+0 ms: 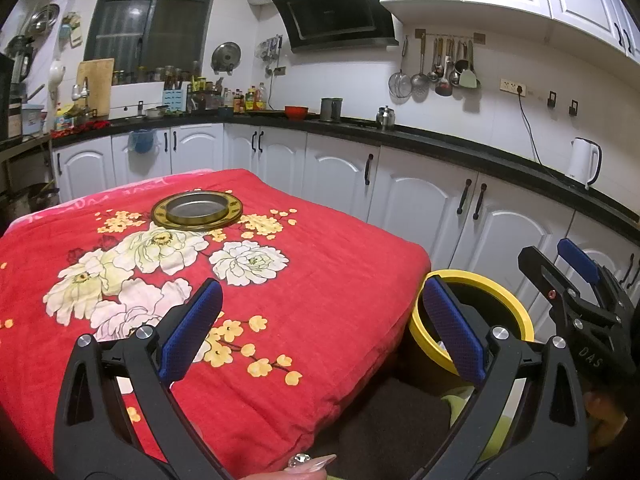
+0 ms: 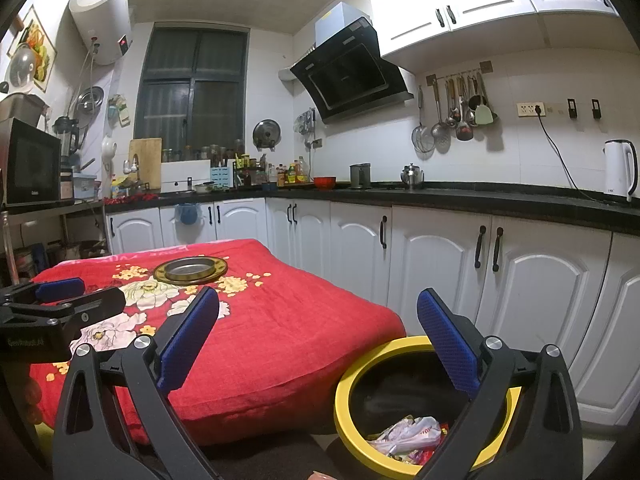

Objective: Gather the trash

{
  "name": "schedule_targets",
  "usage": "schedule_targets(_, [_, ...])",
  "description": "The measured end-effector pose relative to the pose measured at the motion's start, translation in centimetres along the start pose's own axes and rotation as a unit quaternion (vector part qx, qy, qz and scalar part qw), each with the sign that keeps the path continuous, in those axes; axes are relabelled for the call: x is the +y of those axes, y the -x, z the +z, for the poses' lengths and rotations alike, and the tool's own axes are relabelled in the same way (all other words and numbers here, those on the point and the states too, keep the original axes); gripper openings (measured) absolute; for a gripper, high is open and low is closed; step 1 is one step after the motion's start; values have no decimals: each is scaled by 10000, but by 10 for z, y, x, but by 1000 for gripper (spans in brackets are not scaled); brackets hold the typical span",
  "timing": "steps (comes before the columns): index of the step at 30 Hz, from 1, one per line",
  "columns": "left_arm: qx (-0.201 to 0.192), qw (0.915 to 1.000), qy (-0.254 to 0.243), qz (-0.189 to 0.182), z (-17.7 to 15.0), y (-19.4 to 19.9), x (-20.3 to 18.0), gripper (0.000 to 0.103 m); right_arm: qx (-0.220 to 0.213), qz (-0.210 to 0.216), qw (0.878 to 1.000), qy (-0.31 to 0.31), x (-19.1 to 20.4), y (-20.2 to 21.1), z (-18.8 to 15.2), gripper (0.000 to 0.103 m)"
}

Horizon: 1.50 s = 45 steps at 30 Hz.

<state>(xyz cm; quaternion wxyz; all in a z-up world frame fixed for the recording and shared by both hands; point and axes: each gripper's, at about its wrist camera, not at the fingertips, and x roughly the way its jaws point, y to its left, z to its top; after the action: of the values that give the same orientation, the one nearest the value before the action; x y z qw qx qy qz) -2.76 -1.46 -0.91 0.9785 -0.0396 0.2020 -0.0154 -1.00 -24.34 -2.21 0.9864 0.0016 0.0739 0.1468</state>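
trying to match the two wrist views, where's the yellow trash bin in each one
Left wrist: yellow trash bin at lower right, beyond the table's right corner.
Right wrist: bin at bottom centre-right, wrappers visible inside.
Shared landmark: the round metal tray on the red floral cloth.

Round yellow-rimmed trash bin [image 2: 404, 408] with crumpled wrappers [image 2: 412, 436] inside

The bin stands upright on the floor just beside the red-covered table's corner, its mouth open; its dark interior holds white and red crumpled plastic wrappers lying at the bottom.
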Motion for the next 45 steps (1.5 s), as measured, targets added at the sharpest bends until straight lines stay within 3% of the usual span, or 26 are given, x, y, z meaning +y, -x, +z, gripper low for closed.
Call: schedule_targets(45, [187,9998,-46,55,-6,-6,4,92,8,3,10000,-27,-1,0,1,97])
